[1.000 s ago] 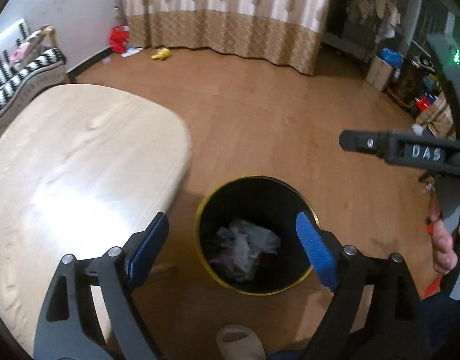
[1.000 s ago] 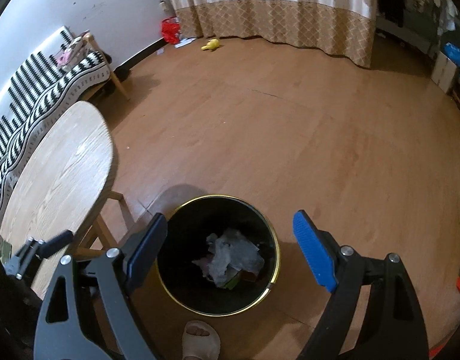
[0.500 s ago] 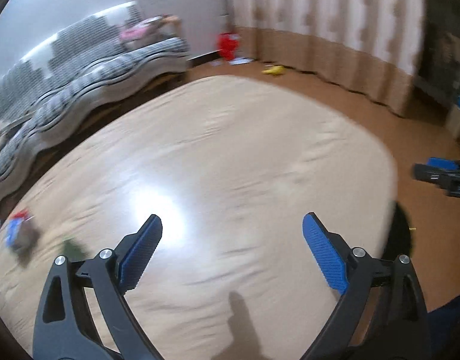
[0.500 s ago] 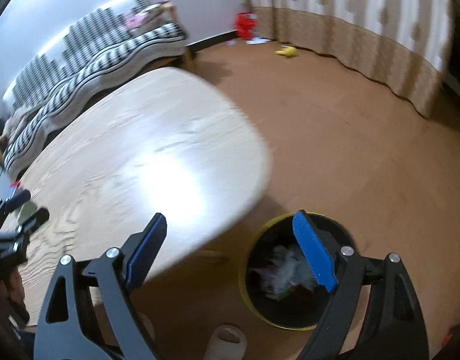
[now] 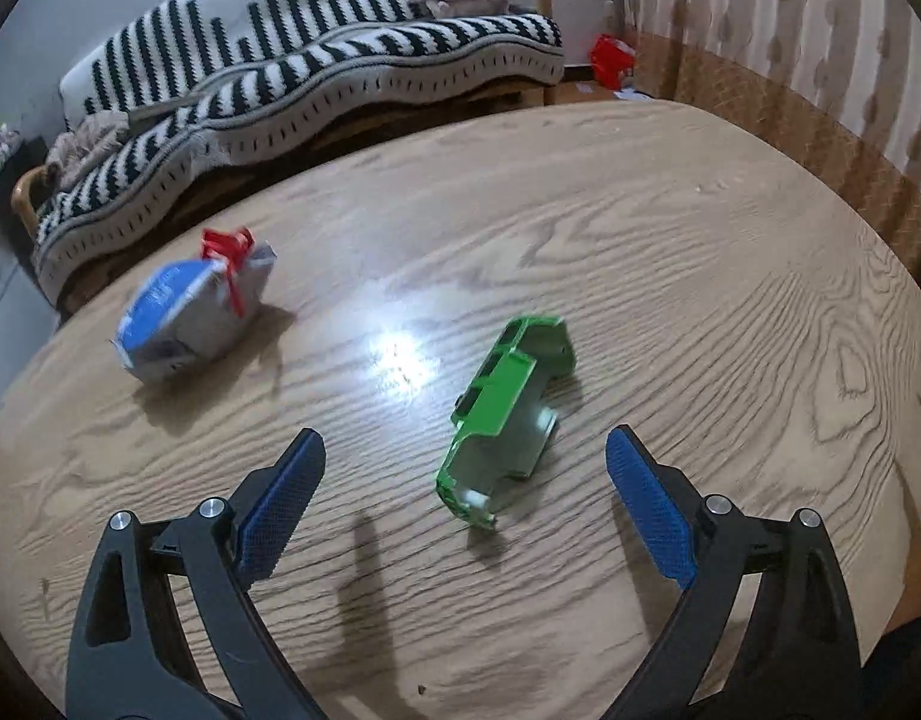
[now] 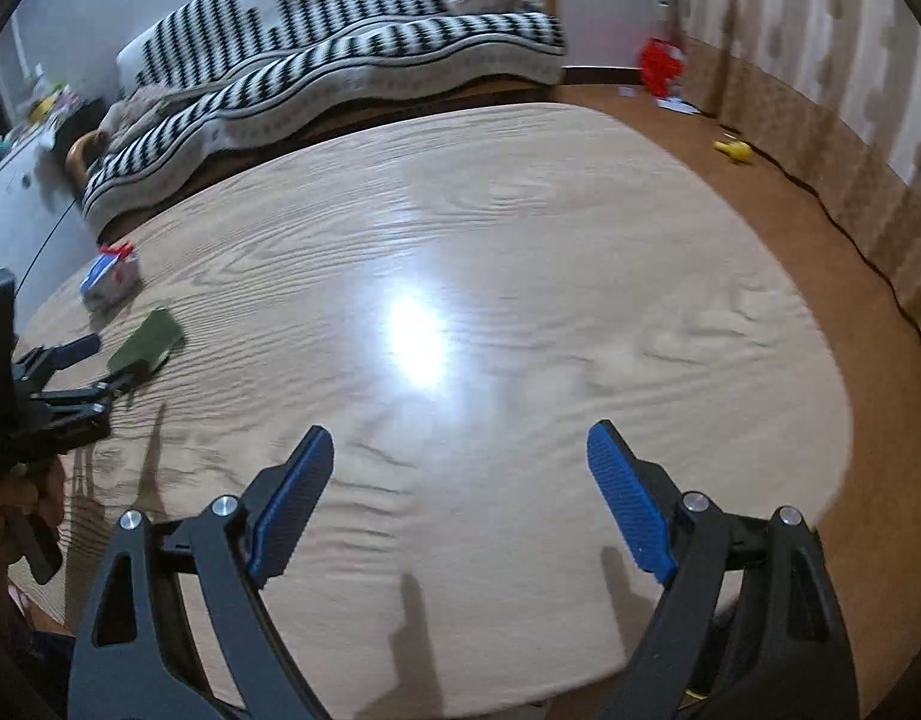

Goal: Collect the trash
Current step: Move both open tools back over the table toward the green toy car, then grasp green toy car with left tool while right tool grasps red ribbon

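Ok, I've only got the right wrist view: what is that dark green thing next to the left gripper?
Observer: The left wrist view shows a bright green plastic toy car shell, lying on its side on the wooden table.
Operator: Is the left gripper holding it?
Observer: No. The left gripper is open, and its blue pads are clear of the shell.
Operator: And the blue packet behind?
Observer: It is a crumpled blue and white packet with red ties, lying apart from the shell.
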Demonstrator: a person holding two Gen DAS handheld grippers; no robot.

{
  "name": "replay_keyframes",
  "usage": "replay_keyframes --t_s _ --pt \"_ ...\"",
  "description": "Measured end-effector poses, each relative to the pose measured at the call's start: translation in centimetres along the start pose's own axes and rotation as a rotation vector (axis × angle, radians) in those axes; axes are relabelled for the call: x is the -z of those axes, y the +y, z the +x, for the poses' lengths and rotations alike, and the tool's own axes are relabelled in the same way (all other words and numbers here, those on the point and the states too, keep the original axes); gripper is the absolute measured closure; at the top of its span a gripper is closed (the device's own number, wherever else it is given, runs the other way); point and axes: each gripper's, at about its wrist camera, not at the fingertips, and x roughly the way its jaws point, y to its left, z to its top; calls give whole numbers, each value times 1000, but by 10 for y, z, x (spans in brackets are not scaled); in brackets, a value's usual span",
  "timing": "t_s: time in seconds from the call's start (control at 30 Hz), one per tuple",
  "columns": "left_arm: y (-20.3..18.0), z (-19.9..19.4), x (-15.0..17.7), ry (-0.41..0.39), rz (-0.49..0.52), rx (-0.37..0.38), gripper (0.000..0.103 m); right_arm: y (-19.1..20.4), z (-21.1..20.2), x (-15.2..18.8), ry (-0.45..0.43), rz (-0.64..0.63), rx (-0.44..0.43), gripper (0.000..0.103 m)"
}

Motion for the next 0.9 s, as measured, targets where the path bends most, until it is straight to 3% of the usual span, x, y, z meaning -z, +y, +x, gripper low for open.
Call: replay_keyframes --t_s 0.2,0.3,0.33,0.43,0.63,0.9 --pt "-5 12 2 9 17 54 13 52 28 -18 31 -57 -38 19" --pt "-5 17 2 4 9 72 25 73 42 -24 45 -86 -55 19" --pt "-5 15 1 -4 14 71 32 78 47 -26 48 -94 -59 19" --pt "-3 10 1 -12 24 68 72 97 61 -35 54 -112 -80 19" --pt "19 -3 19 8 7 68 79 143 90 -53 57 -160 -148 19" --pt "92 -16 49 6 -133 -6 79 223 124 -89 80 -158 -323 19"
